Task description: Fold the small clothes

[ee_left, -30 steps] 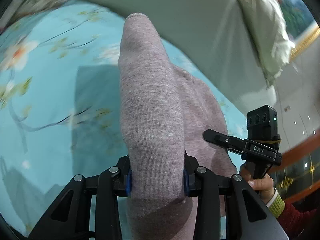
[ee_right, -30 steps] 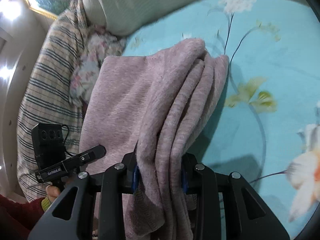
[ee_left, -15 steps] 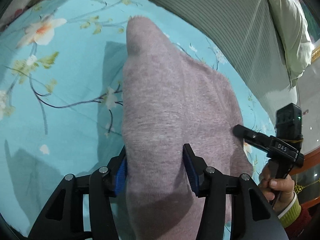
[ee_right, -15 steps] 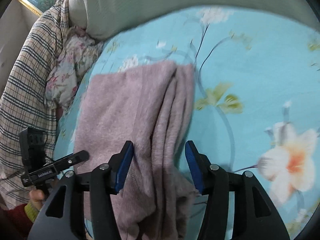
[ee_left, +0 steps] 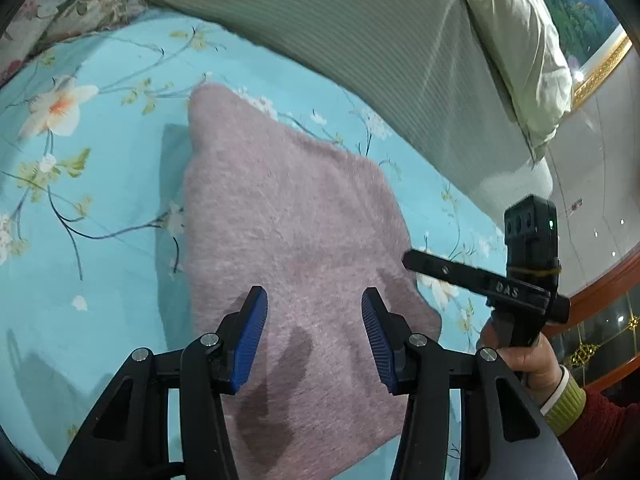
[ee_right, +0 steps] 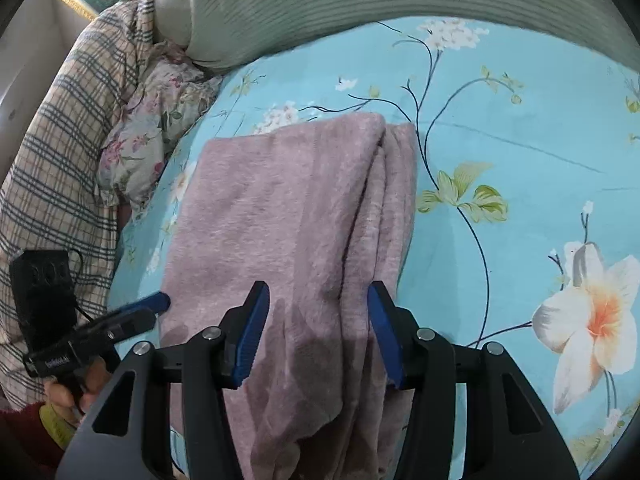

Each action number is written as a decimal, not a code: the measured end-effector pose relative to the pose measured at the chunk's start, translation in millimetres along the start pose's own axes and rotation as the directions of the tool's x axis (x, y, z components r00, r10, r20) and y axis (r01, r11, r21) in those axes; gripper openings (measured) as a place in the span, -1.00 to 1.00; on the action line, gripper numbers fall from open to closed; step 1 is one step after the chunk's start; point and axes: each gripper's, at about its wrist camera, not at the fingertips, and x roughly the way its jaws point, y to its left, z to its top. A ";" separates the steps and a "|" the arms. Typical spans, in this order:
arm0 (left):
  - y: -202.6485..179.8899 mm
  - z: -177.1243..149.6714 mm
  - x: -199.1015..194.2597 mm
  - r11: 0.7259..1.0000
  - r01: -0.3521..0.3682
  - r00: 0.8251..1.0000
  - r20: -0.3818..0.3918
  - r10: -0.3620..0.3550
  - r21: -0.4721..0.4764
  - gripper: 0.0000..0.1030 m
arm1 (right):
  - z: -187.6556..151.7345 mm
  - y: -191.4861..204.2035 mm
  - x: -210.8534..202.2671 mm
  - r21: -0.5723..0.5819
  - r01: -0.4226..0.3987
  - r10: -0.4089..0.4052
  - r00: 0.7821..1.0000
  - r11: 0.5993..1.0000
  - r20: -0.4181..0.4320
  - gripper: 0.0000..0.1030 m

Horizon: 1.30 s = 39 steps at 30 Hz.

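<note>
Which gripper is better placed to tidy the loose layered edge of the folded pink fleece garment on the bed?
Right, probably. The right gripper hangs open over the stacked edges of the pink fleece garment. The left gripper, jaws closing with nothing gripped, is over its smooth side.

Bright, even indoor light with strong fisheye curvature.

Both wrist views bend heavily toward dark circular corners. The blue floral bedsheet is well lit; soft shadows of the finger frames fall on the pink folded garment. Small ceiling lights glint at the far right of the left view. The other hand-held gripper looks slightly motion-blurred in the right view.
</note>
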 end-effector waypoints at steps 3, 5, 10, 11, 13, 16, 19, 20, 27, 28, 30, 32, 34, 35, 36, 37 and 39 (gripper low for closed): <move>5.0 -1.3 6.2 1.000 -0.003 1.000 -0.008 0.003 -0.019 -0.05 | 0.9 -4.0 0.5 0.015 -0.007 0.007 1.000 1.000 -0.001 -0.04; 7.8 -2.7 7.3 1.000 -0.005 1.000 -0.013 0.005 -0.025 -0.05 | 1.5 -7.6 3.9 0.036 -0.025 0.025 1.000 0.999 -0.008 -0.16; 10.1 -2.4 9.3 0.999 -0.021 1.000 -0.020 0.020 -0.039 -0.12 | 4.2 1.2 5.9 0.008 -0.061 0.062 0.998 0.998 -0.021 -0.76; 8.5 -1.4 9.1 0.999 -0.023 1.000 -0.021 0.023 -0.043 -0.12 | 7.4 4.7 0.8 0.001 -0.074 0.074 0.997 0.997 -0.007 -0.77; 3.5 0.8 3.2 0.999 -0.020 1.000 -0.013 0.020 -0.039 -0.12 | 17.9 11.8 -16.2 -0.010 -0.111 0.111 0.993 0.994 0.046 -0.78; -10.5 8.4 -8.1 1.000 0.009 1.000 0.023 -0.009 -0.001 -0.12 | 34.5 17.6 -29.3 -0.048 -0.086 0.090 0.992 0.995 0.086 -0.78; -15.1 10.4 0.4 1.000 0.014 1.000 -0.001 -0.014 0.021 -0.08 | 35.7 -0.2 -3.7 0.009 -0.052 0.052 0.999 0.999 -0.010 -0.78; -12.7 9.0 8.4 1.000 0.007 1.000 -0.026 -0.006 0.018 -0.08 | 30.5 -8.2 6.1 0.034 -0.025 0.026 0.999 0.999 -0.040 -0.78; 1.7 -2.2 37.3 1.000 -0.012 0.997 -0.078 0.012 0.003 -0.16 | 15.3 -18.9 3.8 0.082 0.005 -0.004 1.000 0.997 -0.013 -0.63; 0.4 -1.4 35.5 1.000 -0.013 0.997 -0.079 0.013 0.005 -0.16 | 13.8 -15.9 -0.9 0.077 0.010 -0.009 1.000 0.997 -0.012 -0.63; -3.0 -0.9 29.4 1.000 -0.019 0.996 -0.086 0.020 0.015 -0.16 | 10.4 -10.4 -15.2 0.063 -0.002 0.002 1.000 0.998 -0.004 -0.63; -7.2 -5.4 13.5 0.999 -0.020 0.996 -0.086 0.023 0.039 -0.15 | -3.1 -4.2 -37.2 0.031 -0.038 0.038 0.999 0.999 0.006 -0.59; -7.9 -14.5 -1.2 0.998 -0.026 0.995 -0.090 0.031 0.051 -0.07 | -17.5 -1.5 -48.2 0.010 -0.066 0.066 0.998 0.998 -0.001 -0.33; -6.6 -23.3 -9.9 0.998 -0.030 0.995 -0.099 0.035 0.055 -0.03 | -31.8 0.2 -53.7 -0.008 -0.069 0.069 0.997 0.998 -0.024 -0.21; -5.1 -33.1 -17.3 0.998 -0.035 0.993 -0.109 0.041 0.058 -0.03 | -43.4 4.4 -55.0 -0.020 -0.058 0.057 0.997 0.998 -0.045 0.00; -3.0 -43.5 -23.4 0.997 -0.042 0.991 -0.123 0.049 0.061 -0.02 | -51.7 6.7 -55.7 -0.027 -0.051 0.050 0.997 0.998 -0.059 0.04; 1.7 -66.2 -31.6 0.996 -0.062 0.986 -0.153 0.071 0.066 0.03 | -76.8 9.1 -53.6 -0.038 -0.042 0.038 0.993 0.998 -0.112 0.04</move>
